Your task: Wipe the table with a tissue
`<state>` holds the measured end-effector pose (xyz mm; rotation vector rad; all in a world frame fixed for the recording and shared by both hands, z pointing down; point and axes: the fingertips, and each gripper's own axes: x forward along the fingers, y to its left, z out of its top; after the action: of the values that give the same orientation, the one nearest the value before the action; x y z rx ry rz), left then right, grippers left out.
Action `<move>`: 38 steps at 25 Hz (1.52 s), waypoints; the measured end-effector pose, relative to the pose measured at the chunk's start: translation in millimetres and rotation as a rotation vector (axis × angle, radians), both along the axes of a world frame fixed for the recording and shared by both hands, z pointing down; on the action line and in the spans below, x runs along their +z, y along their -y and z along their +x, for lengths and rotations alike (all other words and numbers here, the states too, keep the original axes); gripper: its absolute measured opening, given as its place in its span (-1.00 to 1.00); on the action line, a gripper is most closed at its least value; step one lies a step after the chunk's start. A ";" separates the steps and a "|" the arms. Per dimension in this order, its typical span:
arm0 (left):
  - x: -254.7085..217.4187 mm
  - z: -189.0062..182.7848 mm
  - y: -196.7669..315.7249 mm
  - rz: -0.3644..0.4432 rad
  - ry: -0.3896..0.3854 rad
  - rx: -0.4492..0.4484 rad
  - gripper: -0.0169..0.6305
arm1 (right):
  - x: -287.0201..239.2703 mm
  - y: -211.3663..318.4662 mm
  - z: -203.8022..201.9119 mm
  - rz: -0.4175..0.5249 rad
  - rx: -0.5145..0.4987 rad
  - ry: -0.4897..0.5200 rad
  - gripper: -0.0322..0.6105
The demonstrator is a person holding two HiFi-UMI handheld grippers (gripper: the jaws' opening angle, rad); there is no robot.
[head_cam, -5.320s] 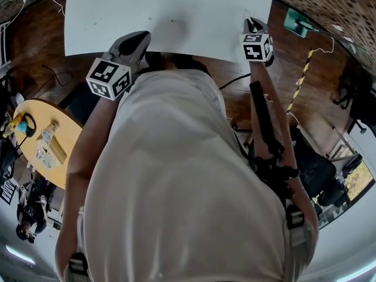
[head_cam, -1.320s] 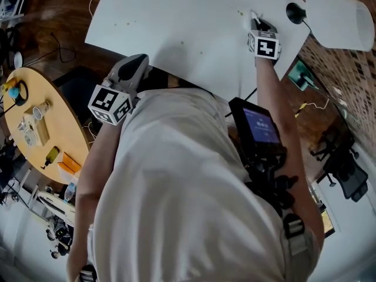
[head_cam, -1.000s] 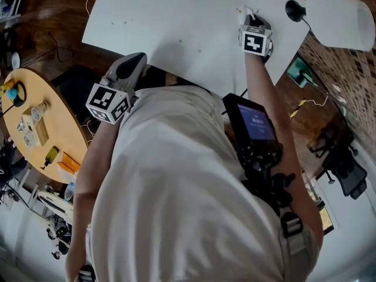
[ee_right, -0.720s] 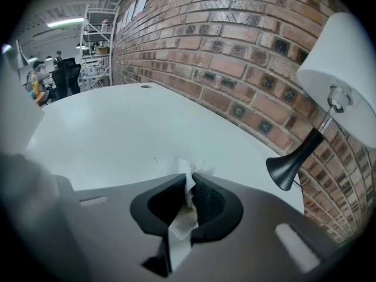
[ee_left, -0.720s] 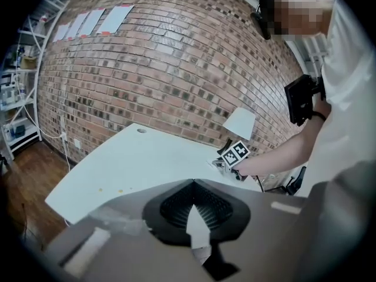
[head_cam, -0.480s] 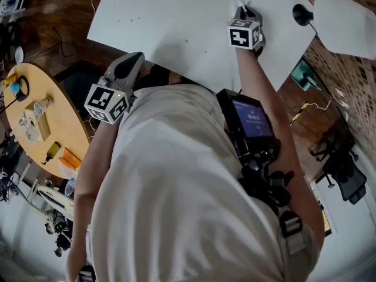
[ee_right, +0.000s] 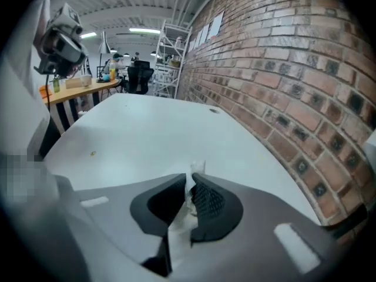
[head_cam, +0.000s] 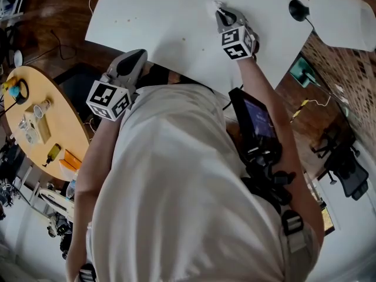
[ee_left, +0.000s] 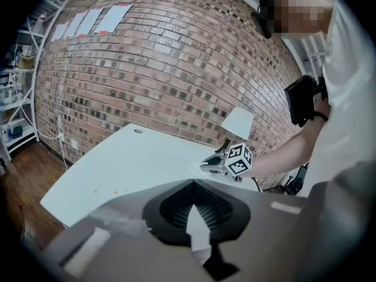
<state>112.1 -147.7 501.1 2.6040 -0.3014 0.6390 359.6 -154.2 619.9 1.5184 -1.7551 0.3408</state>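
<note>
A white tissue is pinched in my right gripper, which is shut on it and presses it onto the white table at the far right. In the right gripper view the tissue sticks out past the tips of the gripper. A few yellow crumbs lie to the left of it. My left gripper hangs at the table's near edge, off the surface, shut with nothing in it. The left gripper view shows its own meeting tips and the right gripper across the table.
A lamp with a white shade and black base stands on the table's right end. A brick wall runs behind the table. A round wooden table with small items stands to the left on the wooden floor.
My right gripper has slid left across the table with the tissue and rolled as it went. The left gripper has stayed at the near edge.
</note>
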 end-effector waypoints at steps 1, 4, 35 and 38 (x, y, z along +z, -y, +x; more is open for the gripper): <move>1.1 0.5 0.5 0.000 -0.003 0.003 -0.93 | -5.1 -3.3 8.3 0.024 0.027 0.013 -0.80; 3.1 1.8 0.7 -0.001 -0.004 0.007 -0.93 | -10.7 -15.3 48.7 0.051 0.150 0.019 -0.80; 5.2 -12.4 -21.3 0.010 0.000 -0.063 -0.93 | 21.0 -4.8 -37.3 -0.124 -0.128 0.084 -0.79; 7.4 -4.3 -28.5 -0.001 -0.009 -0.049 -0.93 | 20.2 -34.6 -54.2 -0.171 -0.256 0.105 -0.79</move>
<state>107.9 -119.1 508.5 2.5890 -0.3608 0.6104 305.4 -119.6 640.1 1.1582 -1.9239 0.4334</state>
